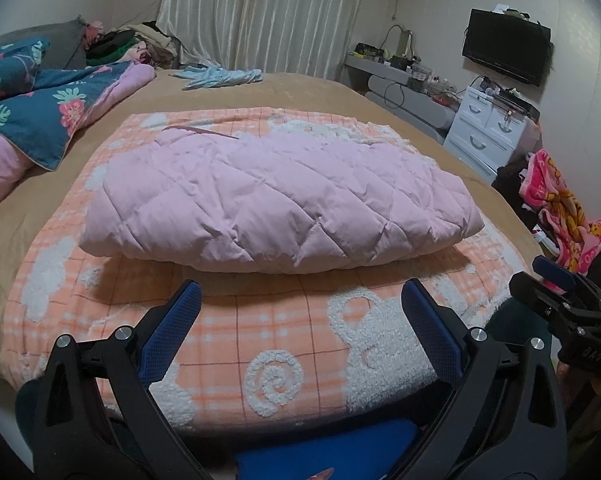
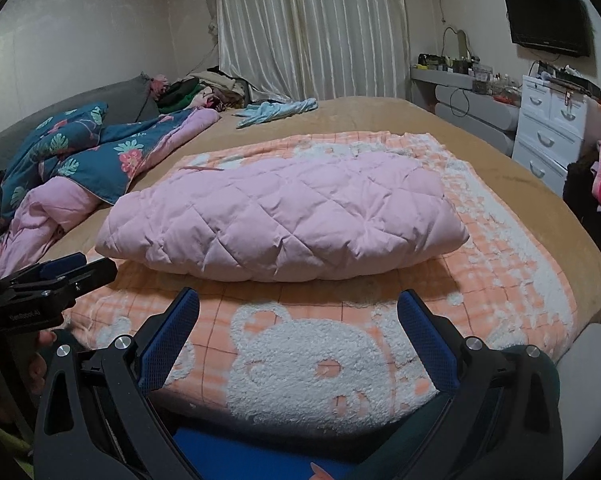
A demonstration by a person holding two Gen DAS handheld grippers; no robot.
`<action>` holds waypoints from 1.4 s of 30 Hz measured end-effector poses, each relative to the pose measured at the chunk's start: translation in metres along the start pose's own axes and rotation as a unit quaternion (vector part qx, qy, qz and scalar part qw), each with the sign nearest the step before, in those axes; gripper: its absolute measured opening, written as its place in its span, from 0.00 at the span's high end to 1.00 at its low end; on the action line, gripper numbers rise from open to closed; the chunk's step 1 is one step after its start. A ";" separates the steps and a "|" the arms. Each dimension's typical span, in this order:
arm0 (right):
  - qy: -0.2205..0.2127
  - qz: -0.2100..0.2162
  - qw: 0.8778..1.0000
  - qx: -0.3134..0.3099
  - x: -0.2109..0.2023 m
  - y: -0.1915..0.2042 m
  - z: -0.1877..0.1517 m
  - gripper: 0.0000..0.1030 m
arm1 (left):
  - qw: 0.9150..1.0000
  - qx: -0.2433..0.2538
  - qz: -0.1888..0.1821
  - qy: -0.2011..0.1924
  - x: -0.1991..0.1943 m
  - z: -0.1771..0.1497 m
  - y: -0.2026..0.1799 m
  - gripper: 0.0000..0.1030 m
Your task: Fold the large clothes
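The pink quilted garment (image 1: 276, 196) is lying folded into a compact bundle on the orange bear blanket (image 1: 268, 352), at twelve o'clock from both tongs; folding is judged nearly complete. The left tongs (image 1: 300, 304) and right tongs (image 2: 298, 308) are being held wide apart, gripping nothing, hovering short of the bundle

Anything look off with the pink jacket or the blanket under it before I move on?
Nothing stands out. The pink quilted jacket lies folded in a compact bundle on the orange bear blanket; both the left gripper and right gripper are open and clear of it.
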State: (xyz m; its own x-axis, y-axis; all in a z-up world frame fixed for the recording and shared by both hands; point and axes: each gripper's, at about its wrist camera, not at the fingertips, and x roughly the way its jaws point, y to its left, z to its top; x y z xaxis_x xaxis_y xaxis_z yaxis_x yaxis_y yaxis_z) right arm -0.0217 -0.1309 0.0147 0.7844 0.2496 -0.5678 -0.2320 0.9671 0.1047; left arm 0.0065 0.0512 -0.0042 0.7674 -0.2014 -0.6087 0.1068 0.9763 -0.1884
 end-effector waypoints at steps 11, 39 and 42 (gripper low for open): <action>-0.001 0.005 1.000 -0.003 -0.004 0.002 0.002 0.04 | 1.000 -0.002 0.005 0.001 -0.004 -0.002 0.000 0.09; 0.004 0.009 1.000 -0.007 -0.003 0.005 0.003 0.04 | 1.000 0.008 0.014 0.000 -0.009 0.002 0.001 0.09; 0.007 0.010 1.000 -0.006 -0.001 0.004 0.003 0.04 | 1.000 0.009 0.014 -0.001 -0.009 0.001 0.001 0.09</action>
State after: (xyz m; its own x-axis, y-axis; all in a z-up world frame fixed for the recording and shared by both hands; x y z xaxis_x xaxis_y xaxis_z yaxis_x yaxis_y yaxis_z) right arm -0.0221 -0.1267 0.0182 0.7715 0.2678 -0.5771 -0.2545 0.9613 0.1058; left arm 0.0003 0.0540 0.0024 0.7711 -0.1731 -0.6127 0.0954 0.9829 -0.1576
